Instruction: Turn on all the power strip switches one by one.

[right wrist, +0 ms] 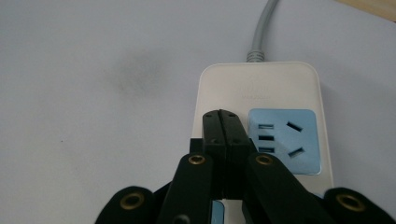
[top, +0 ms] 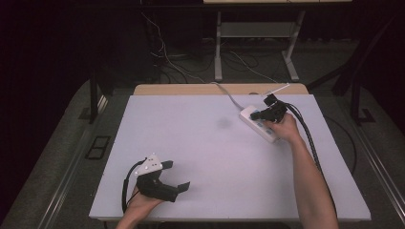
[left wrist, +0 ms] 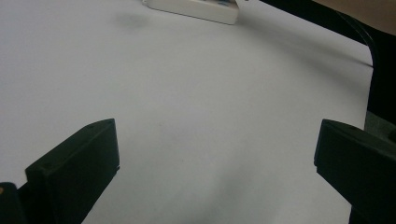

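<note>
A white power strip (top: 265, 132) with a blue socket panel (right wrist: 284, 140) lies at the table's back right, and its grey cord (right wrist: 261, 32) runs off toward the far edge. My right gripper (top: 255, 115) is shut, with its two jaws pressed together and nothing between them. Its tips (right wrist: 220, 117) rest over the strip's left side, beside the socket holes; I cannot tell if they touch it. Near the front left of the table my left gripper (top: 175, 175) is low and open, its jaws wide apart over bare surface (left wrist: 215, 154). The strip's end (left wrist: 191, 7) lies far ahead of it.
The white table top (top: 205, 157) has a faint dark smudge (top: 223, 122) left of the strip. The right forearm (top: 310, 176) and the gripper's black cable (top: 310, 138) cross the right side. Behind the table are desk legs (top: 218, 47) and loose cables on the floor.
</note>
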`<state>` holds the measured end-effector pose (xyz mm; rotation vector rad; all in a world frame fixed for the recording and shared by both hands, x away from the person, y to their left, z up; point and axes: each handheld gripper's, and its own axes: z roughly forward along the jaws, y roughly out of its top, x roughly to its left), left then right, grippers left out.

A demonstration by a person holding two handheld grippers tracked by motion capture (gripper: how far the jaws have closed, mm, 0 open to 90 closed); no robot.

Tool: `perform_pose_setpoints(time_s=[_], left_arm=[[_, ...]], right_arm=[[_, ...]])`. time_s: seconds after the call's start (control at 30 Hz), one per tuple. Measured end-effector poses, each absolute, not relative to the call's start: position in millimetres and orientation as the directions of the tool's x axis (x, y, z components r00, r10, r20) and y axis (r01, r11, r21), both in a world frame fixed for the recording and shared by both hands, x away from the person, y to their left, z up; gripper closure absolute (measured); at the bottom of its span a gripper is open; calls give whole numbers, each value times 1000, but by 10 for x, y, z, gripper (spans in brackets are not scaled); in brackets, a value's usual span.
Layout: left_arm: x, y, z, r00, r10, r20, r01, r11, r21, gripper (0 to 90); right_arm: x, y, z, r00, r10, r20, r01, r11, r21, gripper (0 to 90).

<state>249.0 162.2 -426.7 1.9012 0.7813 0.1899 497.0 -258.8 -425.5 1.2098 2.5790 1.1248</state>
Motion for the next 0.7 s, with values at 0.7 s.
perform_pose_setpoints(time_s=[0.7], left_arm=[[2502,1628,-4267,774,595,-214,436,-257,863,0]], right_arm=[[4808,-2868,-3913,-691,675,259,616,361,700,898]])
